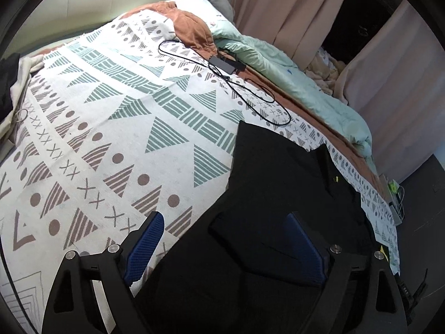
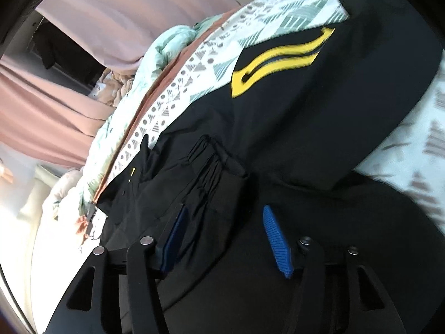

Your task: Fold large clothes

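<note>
A large black garment (image 1: 278,183) lies spread on the patterned bedspread (image 1: 111,117). In the right wrist view the garment (image 2: 319,117) shows a yellow wavy logo (image 2: 281,58) and a gathered sleeve cuff (image 2: 211,167). My left gripper (image 1: 225,220) is open, its blue pads (image 1: 147,239) wide apart over the garment's left edge, one pad over the bedspread. My right gripper (image 2: 225,217) is open just above the black fabric near the cuff, nothing between its pads (image 2: 275,239).
A black charger with looped cable (image 1: 225,64) lies on the bed. A mint quilt (image 1: 292,75) and a rust blanket (image 1: 192,27) are bunched along the far side. Pink curtains (image 1: 292,5) hang behind. A power strip (image 1: 395,194) sits past the bed's edge.
</note>
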Demonstrator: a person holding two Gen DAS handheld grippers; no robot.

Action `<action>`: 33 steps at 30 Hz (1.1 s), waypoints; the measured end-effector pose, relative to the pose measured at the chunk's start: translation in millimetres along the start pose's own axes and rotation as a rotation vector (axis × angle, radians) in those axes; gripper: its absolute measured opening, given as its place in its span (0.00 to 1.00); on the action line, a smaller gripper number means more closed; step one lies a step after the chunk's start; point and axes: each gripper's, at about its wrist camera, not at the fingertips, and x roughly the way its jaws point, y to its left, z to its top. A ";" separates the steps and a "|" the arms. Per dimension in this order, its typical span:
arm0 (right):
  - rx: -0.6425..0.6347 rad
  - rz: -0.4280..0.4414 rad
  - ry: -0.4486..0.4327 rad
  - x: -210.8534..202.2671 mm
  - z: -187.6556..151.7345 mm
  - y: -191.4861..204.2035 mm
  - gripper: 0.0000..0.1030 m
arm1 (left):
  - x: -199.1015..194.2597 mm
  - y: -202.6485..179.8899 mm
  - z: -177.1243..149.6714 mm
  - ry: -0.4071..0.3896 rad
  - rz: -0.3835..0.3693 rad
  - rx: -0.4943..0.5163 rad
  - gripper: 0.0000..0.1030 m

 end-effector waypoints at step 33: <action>0.171 -0.106 -0.157 -48.9 74.6 -132.5 0.09 | 27.8 -53.4 -42.6 0.046 0.042 0.196 0.87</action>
